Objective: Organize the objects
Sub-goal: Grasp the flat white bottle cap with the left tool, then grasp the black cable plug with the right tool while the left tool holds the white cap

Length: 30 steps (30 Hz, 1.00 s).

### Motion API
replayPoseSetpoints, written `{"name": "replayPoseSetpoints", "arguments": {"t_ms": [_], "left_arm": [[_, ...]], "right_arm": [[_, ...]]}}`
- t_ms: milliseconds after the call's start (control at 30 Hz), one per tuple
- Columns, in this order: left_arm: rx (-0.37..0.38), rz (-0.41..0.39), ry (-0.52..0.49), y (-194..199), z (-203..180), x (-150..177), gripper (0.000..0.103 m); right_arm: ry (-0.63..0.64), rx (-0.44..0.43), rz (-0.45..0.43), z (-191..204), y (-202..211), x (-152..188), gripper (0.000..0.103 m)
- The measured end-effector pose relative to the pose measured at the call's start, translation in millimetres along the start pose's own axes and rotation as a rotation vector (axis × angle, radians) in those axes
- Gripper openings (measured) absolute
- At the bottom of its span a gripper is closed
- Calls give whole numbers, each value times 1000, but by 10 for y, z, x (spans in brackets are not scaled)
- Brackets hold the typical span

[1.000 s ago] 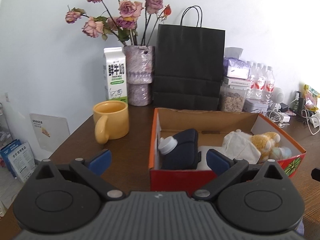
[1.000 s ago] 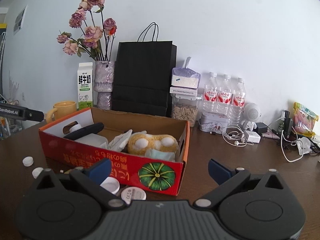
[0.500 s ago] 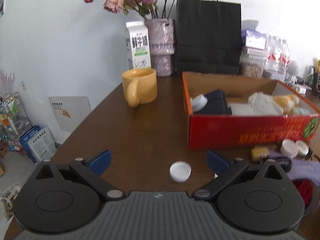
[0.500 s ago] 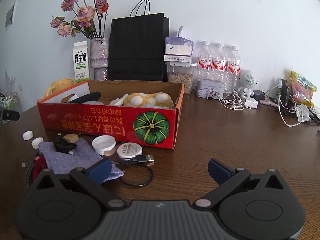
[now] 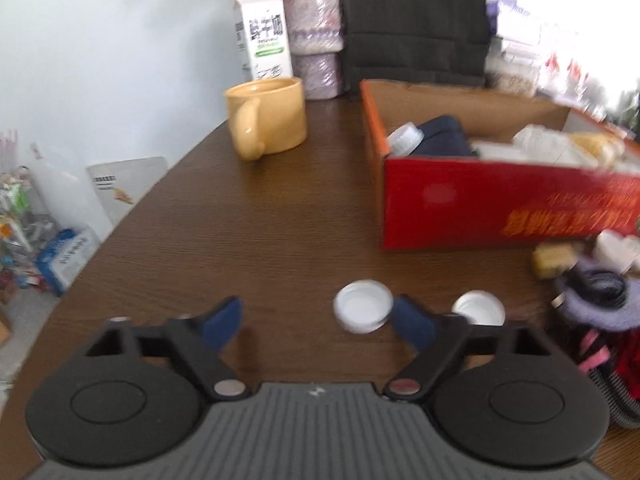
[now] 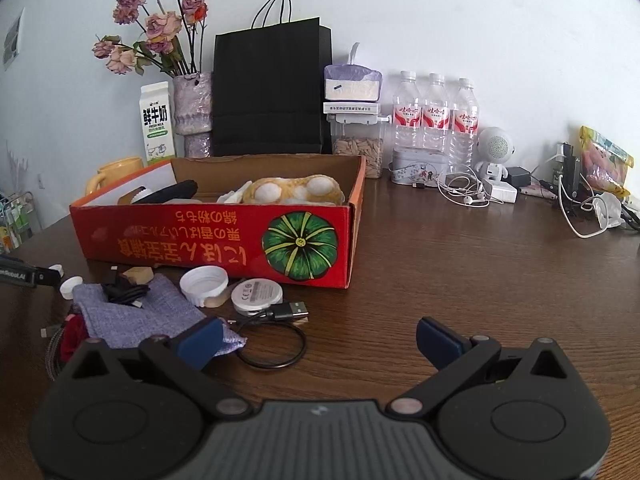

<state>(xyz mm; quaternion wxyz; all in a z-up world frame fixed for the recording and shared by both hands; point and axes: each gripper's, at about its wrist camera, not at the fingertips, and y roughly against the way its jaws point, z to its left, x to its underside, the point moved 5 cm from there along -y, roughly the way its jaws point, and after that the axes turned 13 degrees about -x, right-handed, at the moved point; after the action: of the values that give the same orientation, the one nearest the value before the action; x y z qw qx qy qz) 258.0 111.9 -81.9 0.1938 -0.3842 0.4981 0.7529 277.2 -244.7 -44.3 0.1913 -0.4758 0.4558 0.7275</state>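
A brown table (image 6: 460, 264) holds a red box (image 6: 224, 240) of items. In front lie a purple cloth (image 6: 132, 312) and white caps. The left gripper (image 5: 318, 320), closing, jaws still apart, nears one cap (image 5: 363, 306). The right gripper (image 6: 318, 336) hangs wide open, empty.

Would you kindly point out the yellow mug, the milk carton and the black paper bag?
yellow mug (image 5: 276, 118), left wrist view, side wall.
milk carton (image 6: 156, 126), right wrist view, printed front.
black paper bag (image 6: 272, 88), right wrist view, front panel.
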Motion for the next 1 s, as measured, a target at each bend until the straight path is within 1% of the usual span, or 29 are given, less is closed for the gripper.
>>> {"name": "replayPoseSetpoints", "arguments": {"t_ms": [33, 67, 100, 233, 467, 567, 667, 767, 833, 900, 967, 1000], "left_arm": [[28, -6, 1, 16, -22, -8, 40], [47, -9, 2, 30, -44, -9, 31], [51, -13, 1, 39, -67, -4, 29], [68, -29, 8, 85, -131, -11, 29], [91, -87, 50, 230, -213, -165, 29], [113, -95, 54, 261, -295, -217, 29], [143, -118, 56, 338, -385, -276, 29], [169, -141, 62, 410, -473, -339, 29], [179, -150, 64, 430, -526, -353, 29], [179, -152, 64, 427, -563, -340, 29], [177, -149, 63, 402, -571, -318, 29], [176, -146, 65, 387, -568, -309, 29]], "right_arm": [[-1, 0, 2, -3, -6, -1, 103], [-2, 0, 5, -2, -12, -1, 103], [-3, 0, 8, -1, -18, 0, 103], [-11, 0, 16, -16, -42, -1, 103], [-17, 12, 28, -14, -76, 1, 103], [-19, 13, 27, -7, -96, -1, 103], [-20, 15, 11, 3, -101, -17, 103], [-23, 21, 15, 8, -153, -41, 103], [-16, 31, 15, 17, -194, -67, 100], [4, 39, 28, 32, -257, -89, 89], [14, 38, 57, 28, -329, -98, 80], [14, 24, 69, 22, -360, -96, 77]]}}
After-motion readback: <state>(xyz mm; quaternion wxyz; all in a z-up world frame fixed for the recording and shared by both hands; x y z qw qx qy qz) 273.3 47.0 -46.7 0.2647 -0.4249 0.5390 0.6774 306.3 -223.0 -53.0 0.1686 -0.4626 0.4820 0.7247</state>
